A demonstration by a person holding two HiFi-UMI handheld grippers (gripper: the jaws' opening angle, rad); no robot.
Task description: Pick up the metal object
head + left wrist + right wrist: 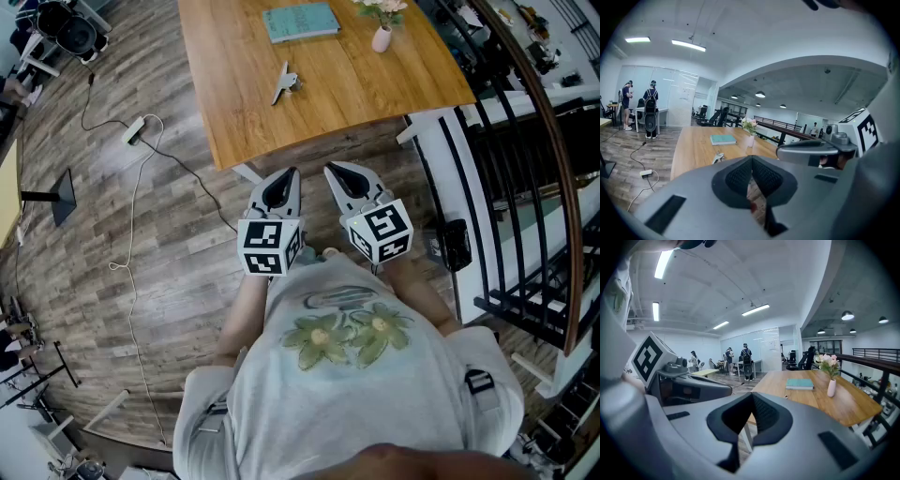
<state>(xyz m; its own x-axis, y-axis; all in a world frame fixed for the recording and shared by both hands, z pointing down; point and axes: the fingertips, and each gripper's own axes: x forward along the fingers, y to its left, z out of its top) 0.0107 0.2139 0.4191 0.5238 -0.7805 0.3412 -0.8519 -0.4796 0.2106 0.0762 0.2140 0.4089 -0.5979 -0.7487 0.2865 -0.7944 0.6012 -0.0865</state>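
Observation:
A small silvery metal object (pixel 284 82) lies on the wooden table (pixel 375 84), near its left-middle; in the left gripper view the metal object (pixel 718 158) shows as a small shape on the tabletop. Both grippers are held close to my chest, short of the table's near edge. My left gripper (pixel 292 172) (pixel 751 161) has its jaws closed together with nothing between them. My right gripper (pixel 328 170) (pixel 752 399) is shut and empty too. The object lies well ahead of both.
A teal book (pixel 300 22) and a small white vase with flowers (pixel 382 36) sit farther back on the table. A cable with a power strip (pixel 135 130) trails over the wood floor at left. A black railing (pixel 525 187) runs along the right.

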